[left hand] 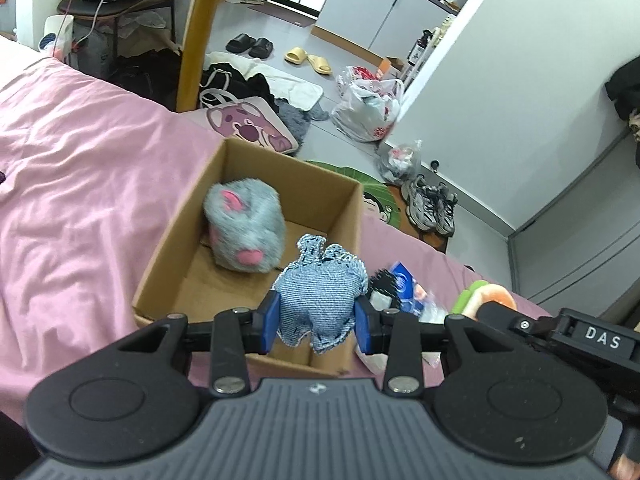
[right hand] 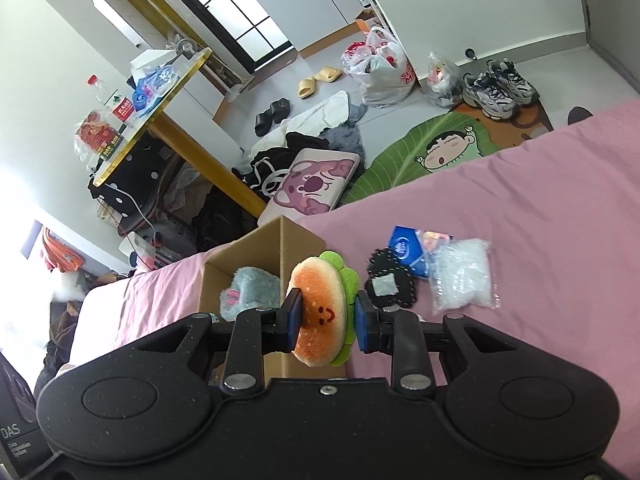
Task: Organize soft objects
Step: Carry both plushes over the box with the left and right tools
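Observation:
An open cardboard box (left hand: 176, 236) (right hand: 294, 240) rests on the pink bed sheet (left hand: 80, 184) (right hand: 540, 200). Inside it lies a grey plush mouse with pink ears (left hand: 246, 230) (right hand: 248, 292). My left gripper (left hand: 316, 322) is shut on a blue denim soft toy (left hand: 320, 300), held over the box's near right corner. My right gripper (right hand: 326, 316) is shut on a burger plush with a smiling face (right hand: 322, 312), just right of the box's wall. In the left wrist view, the burger plush (left hand: 484, 298) and the right gripper's black body show at the right.
On the sheet right of the box lie a black mesh item with a white patch (right hand: 390, 282), a blue packet (right hand: 406, 250) and a clear plastic bag (right hand: 464, 276). Beyond the bed edge the floor holds a pink bear bag (right hand: 312, 184), clothes, slippers, shoes and plastic bags.

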Action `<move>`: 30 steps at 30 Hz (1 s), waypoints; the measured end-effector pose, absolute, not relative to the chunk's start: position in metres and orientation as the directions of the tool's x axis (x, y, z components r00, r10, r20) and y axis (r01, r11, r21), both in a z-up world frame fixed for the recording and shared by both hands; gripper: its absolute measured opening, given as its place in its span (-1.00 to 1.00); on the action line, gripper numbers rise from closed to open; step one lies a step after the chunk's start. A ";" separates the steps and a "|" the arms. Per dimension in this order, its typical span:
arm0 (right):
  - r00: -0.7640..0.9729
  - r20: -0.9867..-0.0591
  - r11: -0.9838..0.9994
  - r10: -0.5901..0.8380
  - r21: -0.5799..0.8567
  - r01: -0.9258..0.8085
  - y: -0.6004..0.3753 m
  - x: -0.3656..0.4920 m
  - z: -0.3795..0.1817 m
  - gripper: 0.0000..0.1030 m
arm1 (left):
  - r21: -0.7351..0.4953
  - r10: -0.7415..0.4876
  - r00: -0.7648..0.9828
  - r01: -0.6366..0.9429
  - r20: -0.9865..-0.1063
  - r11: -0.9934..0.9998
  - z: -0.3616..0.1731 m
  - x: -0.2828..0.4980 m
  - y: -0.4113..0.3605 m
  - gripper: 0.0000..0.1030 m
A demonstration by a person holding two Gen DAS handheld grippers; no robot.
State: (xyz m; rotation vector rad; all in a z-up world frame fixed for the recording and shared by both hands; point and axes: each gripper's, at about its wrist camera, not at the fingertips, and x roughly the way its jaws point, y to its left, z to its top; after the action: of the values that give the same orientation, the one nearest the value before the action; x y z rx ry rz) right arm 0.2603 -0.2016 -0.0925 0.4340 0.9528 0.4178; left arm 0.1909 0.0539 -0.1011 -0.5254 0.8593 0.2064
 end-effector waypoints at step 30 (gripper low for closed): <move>0.513 -0.689 0.858 0.511 0.440 -0.264 -0.092 0.309 -0.090 -0.19 | -0.341 0.036 0.614 -0.485 -0.789 0.806 -0.138 0.210 0.124 -0.14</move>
State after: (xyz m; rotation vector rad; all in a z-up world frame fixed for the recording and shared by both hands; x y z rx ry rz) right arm 0.3093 -0.0924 -0.0898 0.2965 0.9209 0.4741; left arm 0.2103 0.1242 -0.1384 -0.5721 0.8666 0.3197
